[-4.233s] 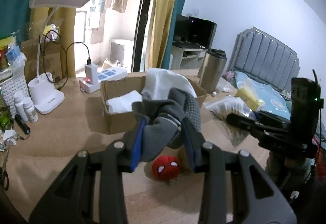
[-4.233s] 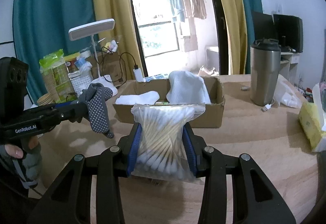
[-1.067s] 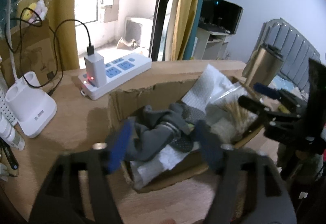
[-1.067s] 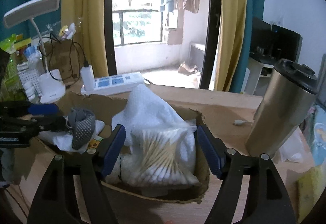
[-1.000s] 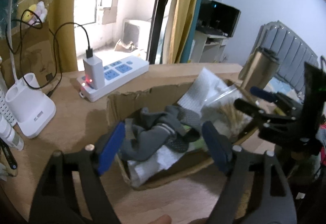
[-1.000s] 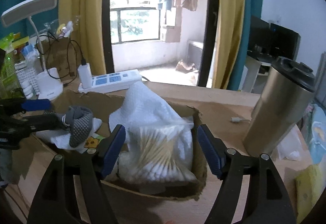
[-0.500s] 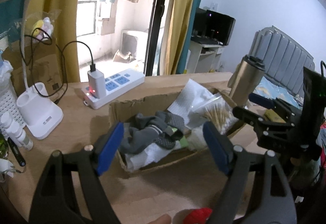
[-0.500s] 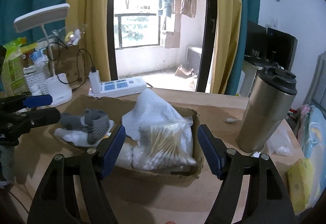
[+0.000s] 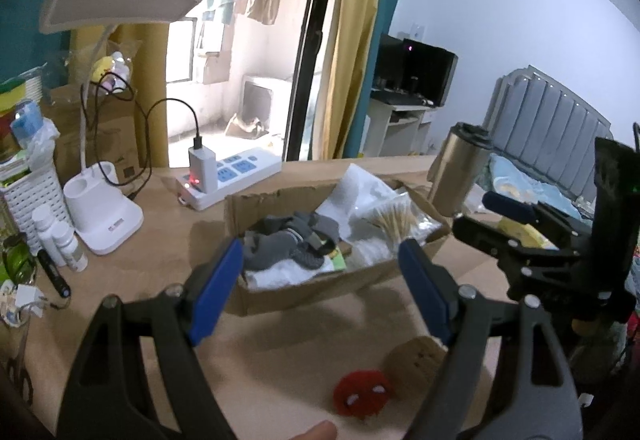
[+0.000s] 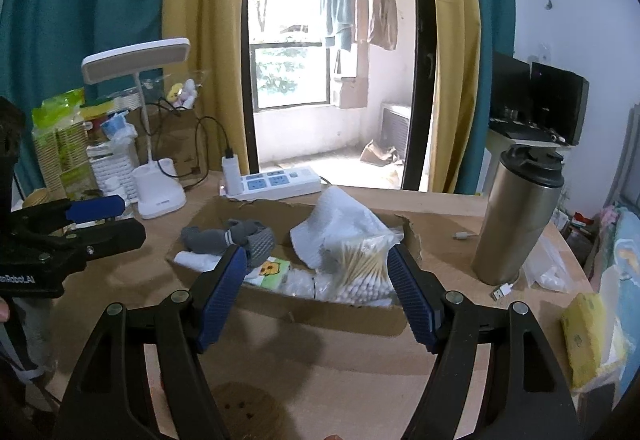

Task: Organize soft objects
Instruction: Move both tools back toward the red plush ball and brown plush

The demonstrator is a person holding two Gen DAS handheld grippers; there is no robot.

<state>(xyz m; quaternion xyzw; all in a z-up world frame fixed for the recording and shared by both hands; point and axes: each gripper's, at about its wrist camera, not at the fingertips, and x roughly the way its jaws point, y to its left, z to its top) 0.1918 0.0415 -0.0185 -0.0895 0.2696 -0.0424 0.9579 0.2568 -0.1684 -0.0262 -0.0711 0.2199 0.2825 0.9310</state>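
A cardboard box (image 9: 320,290) (image 10: 332,314) on the wooden table holds grey socks (image 9: 288,240) (image 10: 230,236), a bag of cotton swabs (image 9: 394,222) (image 10: 360,268) and white cloths (image 10: 340,224). My left gripper (image 9: 320,292) is open and empty, held back from the box's near side. My right gripper (image 10: 314,292) is open and empty, also back from the box. A red Spider-Man plush ball (image 9: 364,398) and a tan cookie-shaped plush (image 9: 414,362) (image 10: 244,410) lie on the table in front of the box.
A steel tumbler (image 10: 516,215) stands right of the box. A white power strip (image 10: 276,181), a desk lamp (image 10: 158,195), small bottles (image 9: 60,240) and a white basket (image 9: 24,195) sit at the back left. A yellow pack (image 10: 588,336) lies at the right edge.
Both grippers let go of the socks and the cotton swabs inside the box, opened, and pulled back and up. The plush ball and cookie plush came back into view.
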